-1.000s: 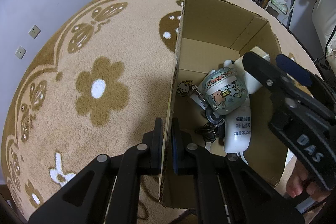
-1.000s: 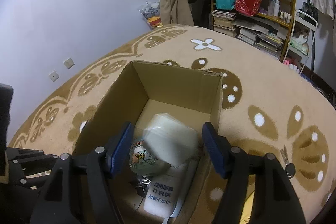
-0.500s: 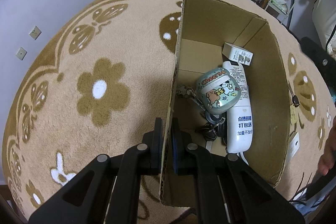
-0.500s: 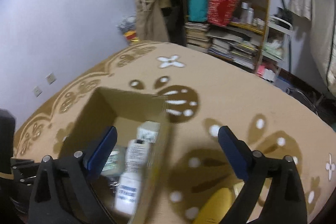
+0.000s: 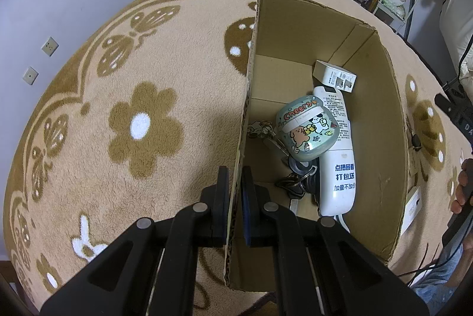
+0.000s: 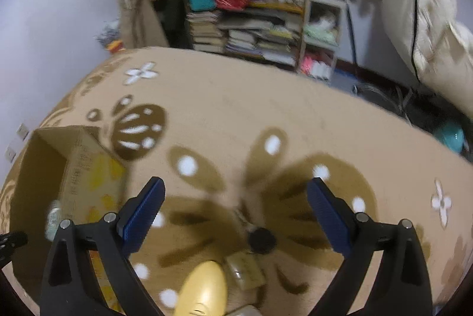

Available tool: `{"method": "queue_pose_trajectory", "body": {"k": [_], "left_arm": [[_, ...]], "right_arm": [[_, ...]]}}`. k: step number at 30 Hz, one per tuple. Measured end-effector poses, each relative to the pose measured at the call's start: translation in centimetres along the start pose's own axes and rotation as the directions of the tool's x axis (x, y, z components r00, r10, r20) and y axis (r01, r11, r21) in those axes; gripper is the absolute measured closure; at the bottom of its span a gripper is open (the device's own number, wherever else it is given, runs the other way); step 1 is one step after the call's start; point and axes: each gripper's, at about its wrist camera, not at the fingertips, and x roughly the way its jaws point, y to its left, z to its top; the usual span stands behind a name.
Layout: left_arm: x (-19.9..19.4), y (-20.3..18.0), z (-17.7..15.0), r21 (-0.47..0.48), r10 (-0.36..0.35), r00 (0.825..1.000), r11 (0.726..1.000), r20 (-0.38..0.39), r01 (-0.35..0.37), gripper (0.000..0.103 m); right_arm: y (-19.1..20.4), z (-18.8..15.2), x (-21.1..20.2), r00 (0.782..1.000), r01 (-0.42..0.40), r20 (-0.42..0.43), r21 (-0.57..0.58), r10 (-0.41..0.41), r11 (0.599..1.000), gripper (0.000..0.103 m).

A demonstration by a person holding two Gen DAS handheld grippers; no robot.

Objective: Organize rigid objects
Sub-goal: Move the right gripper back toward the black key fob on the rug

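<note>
Left wrist view: left gripper point(image 5: 235, 206) clamps the near wall of the cardboard box point(image 5: 390, 138); open carpet point(image 5: 133, 79) lies leftward. Inside: one charger point(image 5: 334, 76), one white bottle point(image 5: 337, 168), one printed case point(image 5: 307, 132).

Right wrist view: right gripper point(image 6: 236, 212), jaws just spread wide and empty, hangs over carpet; one black-headed key point(image 6: 260, 239), one yellow object point(image 6: 204, 289) below.

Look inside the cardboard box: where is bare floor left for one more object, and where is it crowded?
Free: the box floor at the far end, between the far wall and the white charger, and along the left wall beside it. Crowded: the near half, where the Cheers case, white bottle and keys pile together.
</note>
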Motion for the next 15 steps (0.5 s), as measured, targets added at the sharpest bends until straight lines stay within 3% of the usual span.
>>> {"method": "queue_pose_trajectory", "body": {"k": [9,15], "left_arm": [[0.0,0.1,0.0,-0.007,-0.008,1.000,1.000,-0.001,0.008,0.095],[-0.1,0.1,-0.1,-0.005,-0.001,1.000,1.000,0.002,0.001,0.095]], "right_arm": [[-1.6,-1.5,2.2,0.997,0.025,-0.073,0.002,-0.025,1.000,0.002],[-1.8,-3.3,4.8,0.984,0.049,-0.169,-0.018,-0.051,0.999,0.002]]}}
